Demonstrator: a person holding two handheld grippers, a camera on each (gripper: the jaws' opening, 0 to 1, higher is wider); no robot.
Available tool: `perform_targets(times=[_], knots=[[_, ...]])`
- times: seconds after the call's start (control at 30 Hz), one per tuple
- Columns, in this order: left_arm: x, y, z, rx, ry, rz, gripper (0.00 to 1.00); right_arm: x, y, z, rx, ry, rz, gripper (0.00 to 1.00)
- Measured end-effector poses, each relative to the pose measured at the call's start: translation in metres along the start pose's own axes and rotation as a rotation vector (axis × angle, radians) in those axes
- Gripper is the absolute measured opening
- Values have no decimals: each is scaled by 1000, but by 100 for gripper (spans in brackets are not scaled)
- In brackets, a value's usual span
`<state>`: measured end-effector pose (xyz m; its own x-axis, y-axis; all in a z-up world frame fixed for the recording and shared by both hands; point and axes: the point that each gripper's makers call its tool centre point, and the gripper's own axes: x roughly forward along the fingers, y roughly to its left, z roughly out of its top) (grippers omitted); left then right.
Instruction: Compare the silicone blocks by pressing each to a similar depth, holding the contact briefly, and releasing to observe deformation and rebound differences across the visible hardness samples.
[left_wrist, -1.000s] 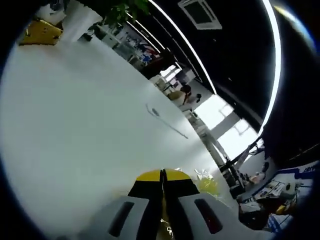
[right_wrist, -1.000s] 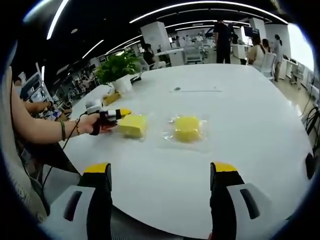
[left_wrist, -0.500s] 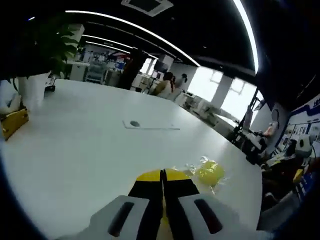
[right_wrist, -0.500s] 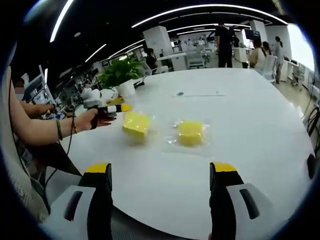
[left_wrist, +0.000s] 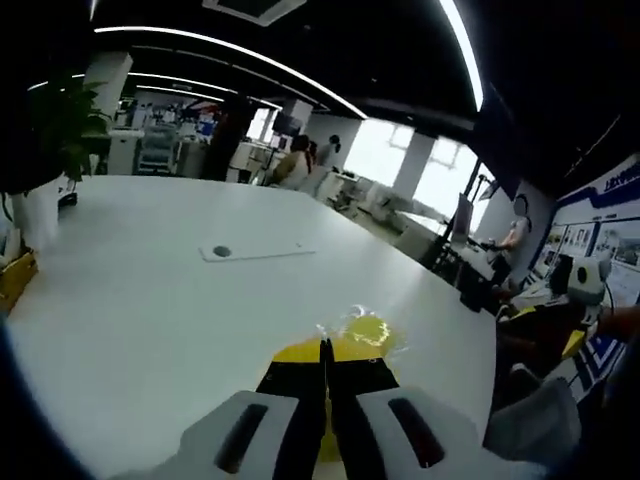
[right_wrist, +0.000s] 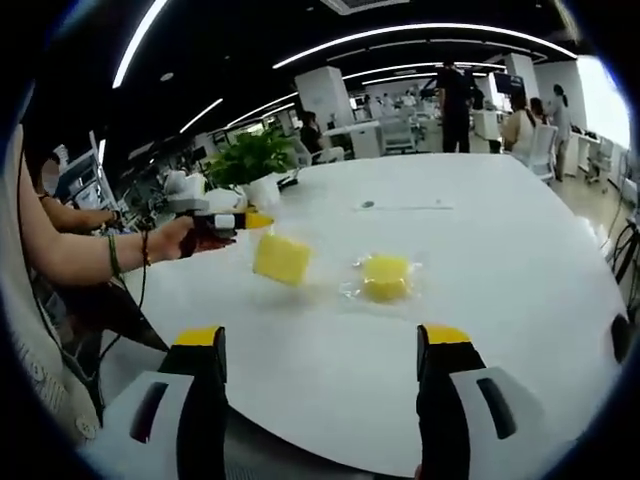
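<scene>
My left gripper (right_wrist: 256, 218), held in a person's hand, is at the left of the right gripper view. A yellow silicone block (right_wrist: 281, 258) in clear wrap hangs tilted just under its tip, off the white table (right_wrist: 520, 260). In the left gripper view my left gripper (left_wrist: 325, 352) has its jaws closed together, with yellow showing low between them. A second wrapped yellow block (right_wrist: 385, 275) lies flat on the table, also seen as the block (left_wrist: 365, 330) just beyond the left jaws. My right gripper (right_wrist: 322, 345) is open, well short of both blocks.
A potted plant (right_wrist: 262, 170) stands at the table's far left, with the person's forearm (right_wrist: 90, 255) reaching in beside it. A thin grey strip with a disc (right_wrist: 400, 207) lies farther back. A yellow box (left_wrist: 12, 280) sits at the table edge. People stand beyond the table.
The left gripper has risen and levelled, taking the left block from flat on the table to hanging tilted. The right gripper and the second block have stayed put.
</scene>
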<state>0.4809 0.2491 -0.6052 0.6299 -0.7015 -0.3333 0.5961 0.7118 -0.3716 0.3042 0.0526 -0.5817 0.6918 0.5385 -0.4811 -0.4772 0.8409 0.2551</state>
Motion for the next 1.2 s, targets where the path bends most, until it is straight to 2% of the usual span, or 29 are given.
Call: perform_targets(times=[0.2,0.37,0.73,1.03,1.2], knots=[[-9,-21,2,28,19,-9,0,-9,6,6,-30,-23,19,73],[-17,-31,7,54,20,-8,0,-19,10,15,-55,-54,30,74],[-40,-72,28,99,-5,-46,0,-35,19,41,-147,-82,94,76],[-56,-103,53,145,-29,-108,0,-30,30,70,-254,-68,201,81],[-59,-120,58,200,-7,-145,0,-19,34,86,-336,-51,248,82]])
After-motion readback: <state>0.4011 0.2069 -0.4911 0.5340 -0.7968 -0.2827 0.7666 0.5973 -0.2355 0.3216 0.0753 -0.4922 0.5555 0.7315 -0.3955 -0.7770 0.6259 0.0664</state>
